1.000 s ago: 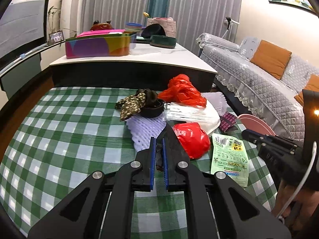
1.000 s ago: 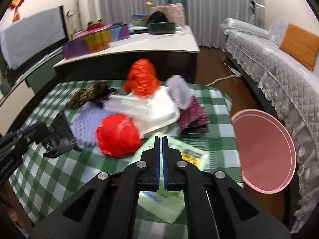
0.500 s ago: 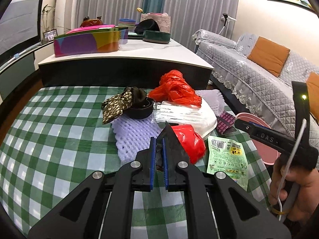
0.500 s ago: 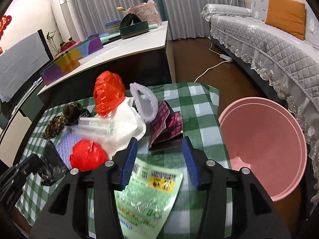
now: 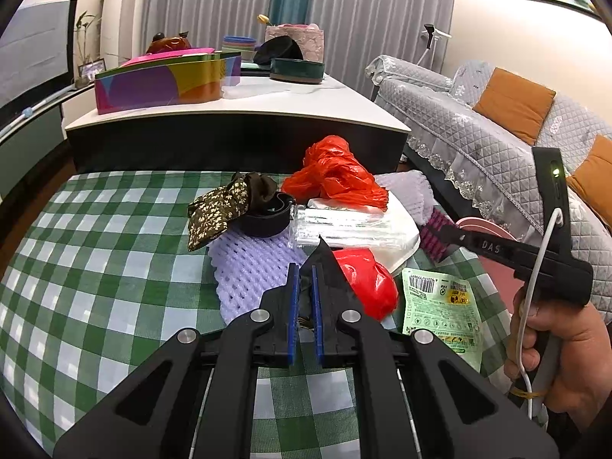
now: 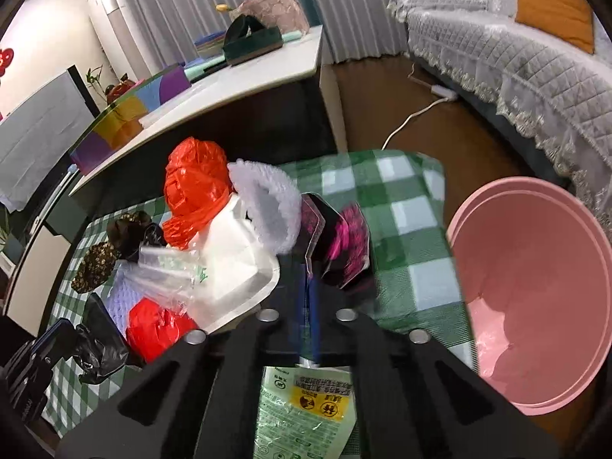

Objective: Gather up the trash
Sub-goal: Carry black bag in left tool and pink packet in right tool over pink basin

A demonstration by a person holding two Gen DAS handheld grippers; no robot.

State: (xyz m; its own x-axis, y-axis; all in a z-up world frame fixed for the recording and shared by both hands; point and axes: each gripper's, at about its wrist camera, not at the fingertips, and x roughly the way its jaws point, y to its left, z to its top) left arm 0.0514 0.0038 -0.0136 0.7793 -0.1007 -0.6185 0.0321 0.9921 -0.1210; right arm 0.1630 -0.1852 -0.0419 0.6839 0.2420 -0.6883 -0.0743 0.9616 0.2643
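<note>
Through the left wrist camera, our left gripper pinches a black plastic scrap; the red bag lies just right of its fingertips.

Through the right wrist camera, our right gripper has its fingers pressed together on the green wrapper; the pink basin sits off to their right.

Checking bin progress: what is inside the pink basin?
The right wrist view shows the pink basin beside the table, holding what looks like one crumpled clear film on its floor. Its nearest inner wall is hidden by the rim.
</note>
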